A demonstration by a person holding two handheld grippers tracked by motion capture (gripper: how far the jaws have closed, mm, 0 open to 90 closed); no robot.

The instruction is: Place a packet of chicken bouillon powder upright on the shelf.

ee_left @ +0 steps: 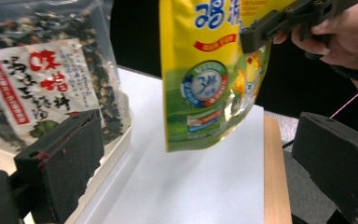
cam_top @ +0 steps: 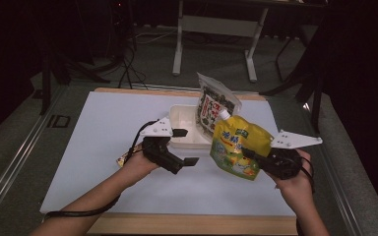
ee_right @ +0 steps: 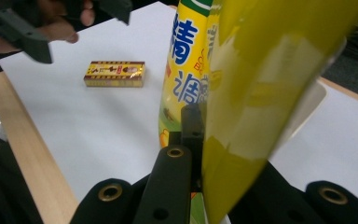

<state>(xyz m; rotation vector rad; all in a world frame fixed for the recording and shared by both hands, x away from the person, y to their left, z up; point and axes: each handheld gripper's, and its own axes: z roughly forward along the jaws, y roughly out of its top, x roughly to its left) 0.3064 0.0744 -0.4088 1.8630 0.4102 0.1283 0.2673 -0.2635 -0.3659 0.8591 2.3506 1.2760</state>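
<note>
We see the yellow spout pouch [cam_top: 236, 147] lifted clear of the white table [cam_top: 103, 147], hanging just in front of the white tray [cam_top: 182, 115] at the table's middle. The right gripper [cam_top: 250, 153] pinches it low on one side, jaws clamped tight on the foil; in the right gripper view the pouch [ee_right: 261, 93] rises straight out of those jaws. In the tray a seaweed packet [cam_top: 214, 105] leans upright, just behind the pouch. The left gripper [cam_top: 186, 146] hovers beside the tray's near edge with its jaws spread wide and nothing between them. Near the left hand [cam_top: 138, 164] we see a small yellow box [ee_right: 114, 73] lying flat on the table.
</note>
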